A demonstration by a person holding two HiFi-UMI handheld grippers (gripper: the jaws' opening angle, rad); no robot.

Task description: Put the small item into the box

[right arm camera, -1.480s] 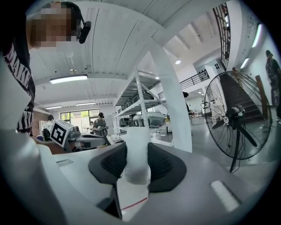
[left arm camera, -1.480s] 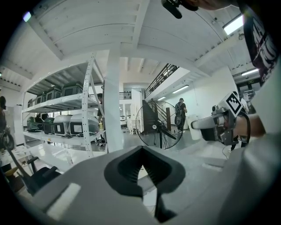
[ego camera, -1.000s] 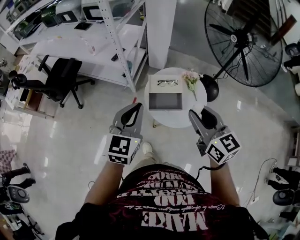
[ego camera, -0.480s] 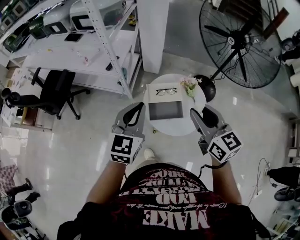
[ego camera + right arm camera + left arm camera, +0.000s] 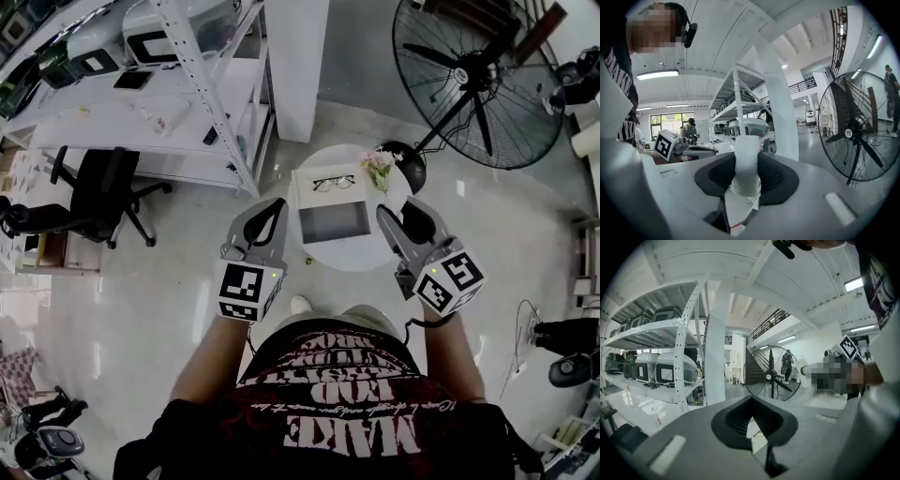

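An open grey box (image 5: 330,223) stands on a small round white table (image 5: 352,255). Behind it, black glasses (image 5: 333,183) lie on its white lid, and pink flowers (image 5: 380,167) are at the right. My left gripper (image 5: 277,208) hangs just left of the table, jaws together with nothing in them (image 5: 752,427). My right gripper (image 5: 382,216) hangs at the table's right edge. It is shut on a small white roll-like item (image 5: 746,161) that sticks up between the jaws (image 5: 745,185). The item is hidden in the head view.
A large black floor fan (image 5: 478,80) stands behind the table, its base (image 5: 410,173) by the table's far right. A white shelving rack (image 5: 187,94), a white pillar (image 5: 295,66) and a black office chair (image 5: 103,192) are to the left. The person's legs are close below the table.
The room has shifted in the head view and the table with the box has come slightly nearer the gripper tips. Both grippers keep their pose and grip.
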